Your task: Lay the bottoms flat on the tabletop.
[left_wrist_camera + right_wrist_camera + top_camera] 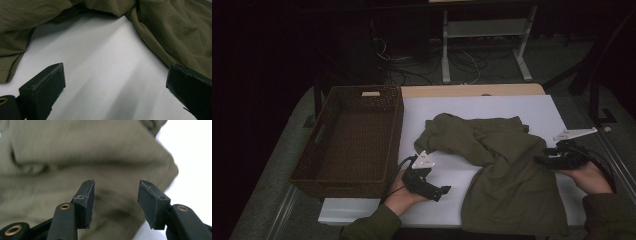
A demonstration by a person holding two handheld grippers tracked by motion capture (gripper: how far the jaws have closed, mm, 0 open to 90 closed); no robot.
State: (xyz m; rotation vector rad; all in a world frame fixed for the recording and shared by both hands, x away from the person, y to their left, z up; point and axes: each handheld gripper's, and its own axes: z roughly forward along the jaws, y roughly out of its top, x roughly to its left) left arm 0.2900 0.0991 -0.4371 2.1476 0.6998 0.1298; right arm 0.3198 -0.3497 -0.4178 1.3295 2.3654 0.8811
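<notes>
An olive green garment [497,165] lies crumpled on the white table cover [492,107], spreading from the middle to the front right. My left gripper [439,191] rests low on the bare white cover just left of the cloth. Its jaws stand wide open with nothing between them, and in the left gripper view the garment [175,27] lies beyond the left gripper [116,72]. My right gripper [539,160] hovers at the garment's right edge. The right gripper [116,185] is open over the garment [75,152], with its pads off the cloth.
A dark brown wicker basket [347,182] stands at the left side of the table, with its right wall close to my left hand. A wooden table edge [472,90] runs along the back. Cables and a metal stand [522,60] lie on the floor beyond.
</notes>
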